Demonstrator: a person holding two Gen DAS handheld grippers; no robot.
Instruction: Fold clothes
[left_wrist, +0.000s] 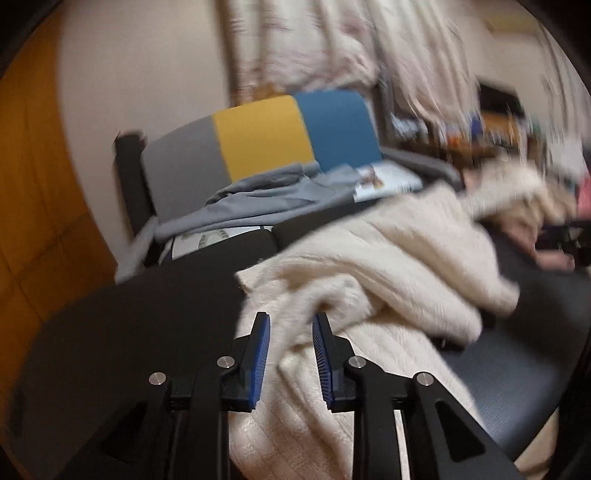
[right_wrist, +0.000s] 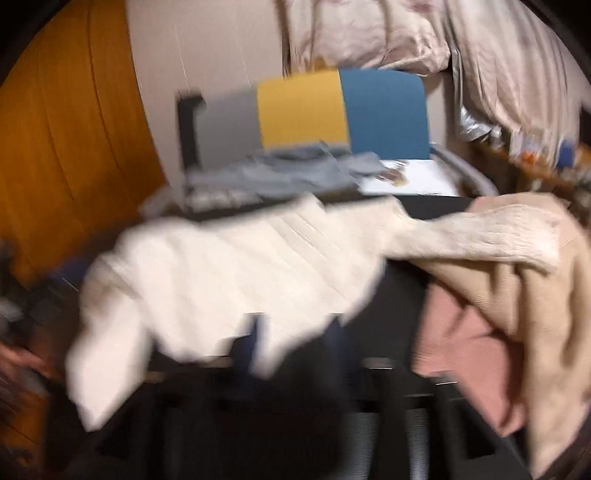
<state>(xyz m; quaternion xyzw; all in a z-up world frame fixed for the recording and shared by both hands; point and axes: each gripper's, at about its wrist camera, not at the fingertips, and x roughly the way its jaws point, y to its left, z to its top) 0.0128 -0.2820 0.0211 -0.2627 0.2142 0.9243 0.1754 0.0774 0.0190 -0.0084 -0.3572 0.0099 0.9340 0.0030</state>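
The cream ribbed knit sweater (left_wrist: 369, 266) lies bunched on the black table (left_wrist: 122, 325), its length running from my left side across to the right, where one sleeve (right_wrist: 480, 236) drapes over a beige knit garment (right_wrist: 546, 332) and a pink one (right_wrist: 465, 343). My left gripper (left_wrist: 290, 328) has its blue-padded jaws parted around a fold of sweater. My right gripper (right_wrist: 295, 332) is too blurred to tell.

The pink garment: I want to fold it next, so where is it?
In the right wrist view the pink garment lies at the right, on the black surface, partly under the tan sweater and right of the cream sweater.
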